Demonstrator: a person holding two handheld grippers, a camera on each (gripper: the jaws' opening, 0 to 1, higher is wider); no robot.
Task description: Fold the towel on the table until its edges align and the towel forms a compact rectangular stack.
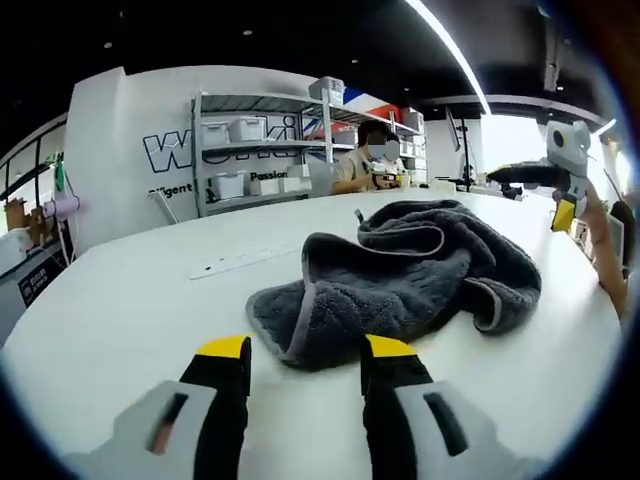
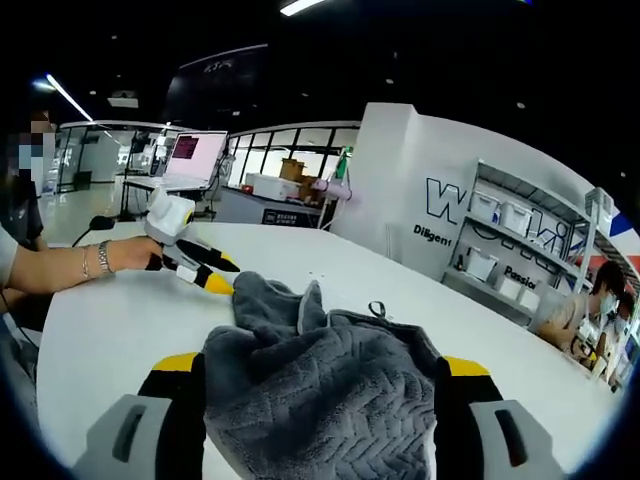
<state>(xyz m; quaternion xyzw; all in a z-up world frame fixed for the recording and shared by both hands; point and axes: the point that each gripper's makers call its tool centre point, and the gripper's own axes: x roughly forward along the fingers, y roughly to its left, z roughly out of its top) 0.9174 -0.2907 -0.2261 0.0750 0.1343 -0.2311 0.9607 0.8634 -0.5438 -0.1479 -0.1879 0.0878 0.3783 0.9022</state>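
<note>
A white table (image 1: 120, 310) is seen before shelves (image 1: 250, 150). A grey towel (image 1: 400, 280) is heaped mid-table, unfolded. The left gripper (image 1: 305, 365) is held spread just short of its near edge. The right gripper (image 2: 320, 375) is spread around the crumpled cloth, jaws flanking it.

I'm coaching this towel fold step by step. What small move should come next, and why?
Probably close the right gripper on the towel edge: the cloth lies bunched between its open jaws, while the left gripper sits open just short of the near hem.
</note>
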